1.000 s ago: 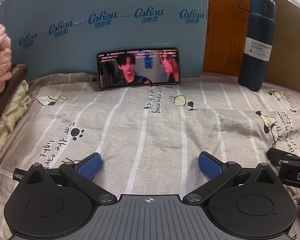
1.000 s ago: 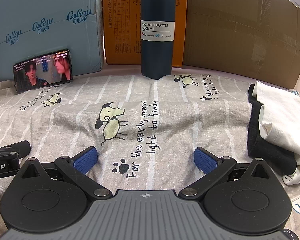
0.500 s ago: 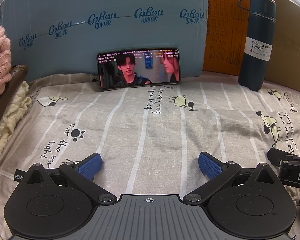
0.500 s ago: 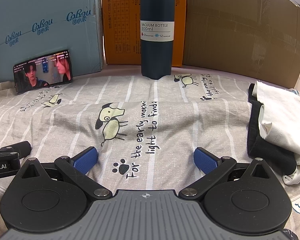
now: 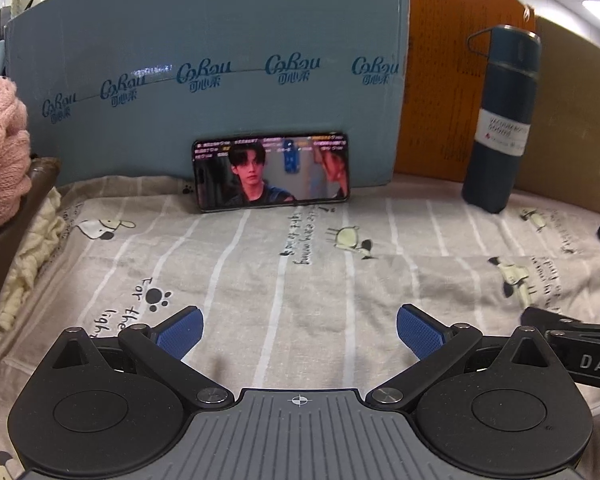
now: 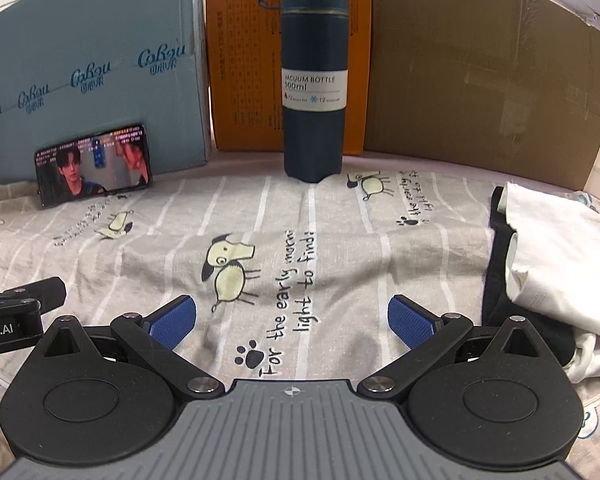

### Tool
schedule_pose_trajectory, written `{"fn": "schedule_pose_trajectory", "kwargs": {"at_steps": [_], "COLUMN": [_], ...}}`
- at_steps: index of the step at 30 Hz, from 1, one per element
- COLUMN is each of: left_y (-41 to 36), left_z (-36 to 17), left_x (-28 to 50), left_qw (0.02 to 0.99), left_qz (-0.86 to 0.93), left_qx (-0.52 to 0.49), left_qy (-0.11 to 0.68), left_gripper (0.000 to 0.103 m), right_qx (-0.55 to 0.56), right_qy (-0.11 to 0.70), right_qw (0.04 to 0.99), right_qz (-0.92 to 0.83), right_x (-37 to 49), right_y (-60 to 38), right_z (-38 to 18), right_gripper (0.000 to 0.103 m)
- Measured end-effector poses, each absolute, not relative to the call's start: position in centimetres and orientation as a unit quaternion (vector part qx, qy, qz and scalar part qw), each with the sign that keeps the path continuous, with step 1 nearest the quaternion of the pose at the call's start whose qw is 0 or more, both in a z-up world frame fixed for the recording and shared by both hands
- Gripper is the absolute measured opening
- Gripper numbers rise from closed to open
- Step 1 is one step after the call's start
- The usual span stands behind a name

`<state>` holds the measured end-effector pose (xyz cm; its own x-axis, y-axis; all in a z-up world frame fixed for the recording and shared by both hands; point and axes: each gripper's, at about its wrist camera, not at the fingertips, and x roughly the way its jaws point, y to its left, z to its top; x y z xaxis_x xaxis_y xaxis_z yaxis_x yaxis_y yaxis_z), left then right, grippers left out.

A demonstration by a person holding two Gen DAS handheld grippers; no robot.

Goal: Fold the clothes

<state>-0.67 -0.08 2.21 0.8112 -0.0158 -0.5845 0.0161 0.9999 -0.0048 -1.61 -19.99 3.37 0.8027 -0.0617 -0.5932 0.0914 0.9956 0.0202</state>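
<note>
Both the left tongs [image 5: 299, 330] and right tongs [image 6: 292, 318] are hovering wide open and empty over the dog-print striped sheet [image 6: 300, 240], while a white and black clothes pile [image 6: 540, 264] is lying rumpled at the right, apparently awaiting folding.

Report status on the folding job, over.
Both tongs, left and right, open, empty. White garment on black one, right side, untouched. Nothing in the way.
</note>
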Motion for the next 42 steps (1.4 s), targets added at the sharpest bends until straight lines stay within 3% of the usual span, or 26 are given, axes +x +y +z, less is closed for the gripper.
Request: {"fn": "schedule_pose_trajectory", "kwargs": {"at_steps": [25,42], "left_y": [0.5,0.7], "left_z": [7.7,8.7], "left_x": [-4.7,-5.7], "left_qw": [0.973,0.978], "left_qz": [0.031,0.045], "left_qx": [-0.014,-0.016], "left_qy": [0.229,0.205], "left_gripper": [0.103,0.103], "right_qx": [0.070,0.070], "right_qy": [0.258,0.251], "right_qw": [0.963,0.965], "right_qz": [-0.035,-0.023], "right_x": [-4.7,-5.7], "right_y": [-20.1,-19.9], "right_z": [7.8,8.6], "right_gripper": [0.103,0.103]}}
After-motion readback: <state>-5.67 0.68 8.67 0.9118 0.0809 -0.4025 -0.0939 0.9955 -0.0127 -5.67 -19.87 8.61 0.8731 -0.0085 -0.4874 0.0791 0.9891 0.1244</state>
